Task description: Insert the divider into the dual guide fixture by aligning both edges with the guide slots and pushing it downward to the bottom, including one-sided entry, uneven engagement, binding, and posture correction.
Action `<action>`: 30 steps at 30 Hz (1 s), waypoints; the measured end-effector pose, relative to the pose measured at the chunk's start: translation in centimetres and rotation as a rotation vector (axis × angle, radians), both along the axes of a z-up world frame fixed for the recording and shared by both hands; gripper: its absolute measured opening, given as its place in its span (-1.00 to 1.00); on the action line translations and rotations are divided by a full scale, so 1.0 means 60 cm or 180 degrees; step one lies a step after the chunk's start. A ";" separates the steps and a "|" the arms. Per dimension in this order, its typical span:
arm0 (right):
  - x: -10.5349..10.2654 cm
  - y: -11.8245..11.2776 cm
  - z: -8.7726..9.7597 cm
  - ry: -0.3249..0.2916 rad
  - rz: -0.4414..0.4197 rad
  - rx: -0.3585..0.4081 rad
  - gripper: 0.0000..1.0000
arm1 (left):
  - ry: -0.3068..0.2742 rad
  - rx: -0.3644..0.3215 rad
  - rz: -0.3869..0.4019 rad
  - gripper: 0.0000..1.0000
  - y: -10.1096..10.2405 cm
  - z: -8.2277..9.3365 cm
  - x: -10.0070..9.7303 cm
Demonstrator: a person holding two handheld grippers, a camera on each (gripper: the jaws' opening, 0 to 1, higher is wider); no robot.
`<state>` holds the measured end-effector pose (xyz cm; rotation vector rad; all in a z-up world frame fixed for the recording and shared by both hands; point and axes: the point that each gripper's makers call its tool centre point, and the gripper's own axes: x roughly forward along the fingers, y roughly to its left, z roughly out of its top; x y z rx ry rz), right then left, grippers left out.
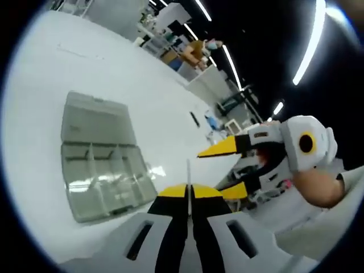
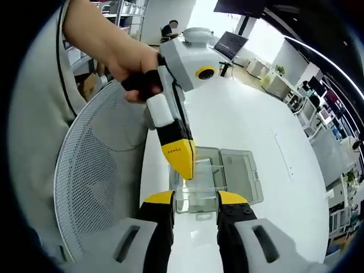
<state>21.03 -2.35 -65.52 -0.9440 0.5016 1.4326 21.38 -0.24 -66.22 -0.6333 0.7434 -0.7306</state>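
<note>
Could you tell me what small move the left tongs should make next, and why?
Probably carry the divider toward the open clear box and line its edges with the slots. The left tongs are shut on the thin divider and held away from the box, while the right tongs stand open.

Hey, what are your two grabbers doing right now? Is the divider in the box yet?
Left gripper shut on divider, held up. Right gripper open, empty. Clear box open on table; divider not in.
</note>
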 end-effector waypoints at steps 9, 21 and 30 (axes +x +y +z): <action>0.015 -0.004 0.008 0.0109 0.0035 -0.0041 -0.54 | -0.0312 0.0138 -0.0148 -1.00 -0.001 0.004 -0.005; 0.001 0.012 0.021 0.0379 0.0332 -0.0176 -0.66 | -0.0873 0.0403 -0.0502 -1.00 -0.008 0.013 -0.012; -0.012 0.024 0.024 0.0562 0.0490 -0.0296 -0.70 | -0.1190 0.0536 -0.0669 -1.00 -0.006 0.023 -0.016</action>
